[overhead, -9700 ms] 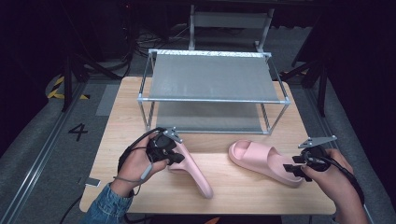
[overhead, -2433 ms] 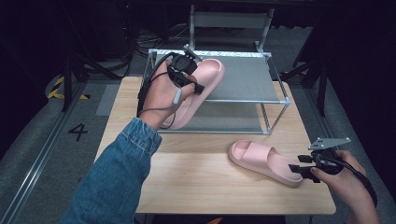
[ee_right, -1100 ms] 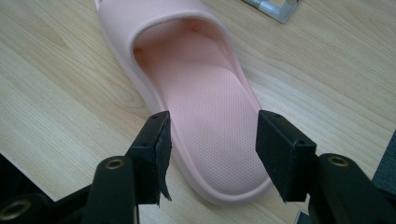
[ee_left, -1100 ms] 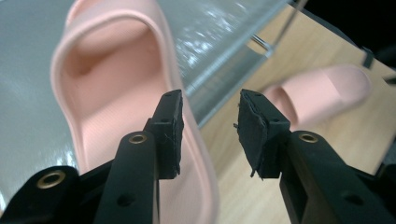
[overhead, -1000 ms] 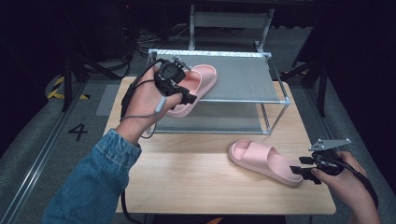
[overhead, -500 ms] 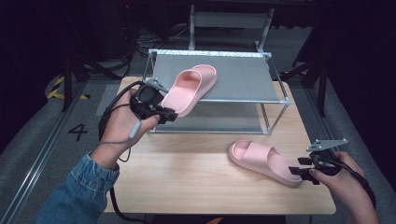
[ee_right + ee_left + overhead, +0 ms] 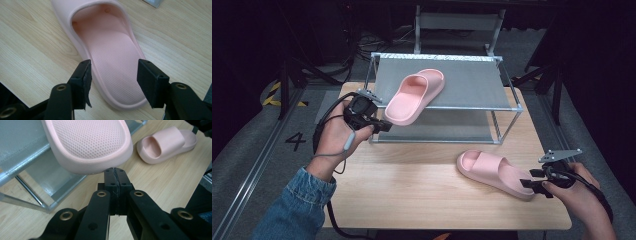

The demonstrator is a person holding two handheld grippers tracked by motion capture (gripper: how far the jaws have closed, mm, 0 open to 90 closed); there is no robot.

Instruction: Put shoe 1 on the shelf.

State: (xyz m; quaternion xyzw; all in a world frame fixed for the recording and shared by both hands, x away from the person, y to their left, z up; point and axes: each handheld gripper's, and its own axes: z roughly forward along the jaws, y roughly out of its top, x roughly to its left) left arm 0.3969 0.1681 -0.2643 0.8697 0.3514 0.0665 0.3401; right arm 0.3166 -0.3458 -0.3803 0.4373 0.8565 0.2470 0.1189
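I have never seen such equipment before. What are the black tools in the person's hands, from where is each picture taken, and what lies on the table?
No robot is here: a person holds one hand-held gripper in each hand, a black tool with two jaws. The high view looks down from above the person's side. It shows the left hand-held gripper near the metal rack and the right hand-held gripper at the heel of a pink slipper on the table. Another pink slipper on the rack lies on the top shelf, its heel past the edge. The other two pictures come from cameras on the grippers. The left jaws are shut and hold nothing, just below the overhanging heel. The right jaws are open on either side of the heel, gripping nothing yet. The wooden table carries all.
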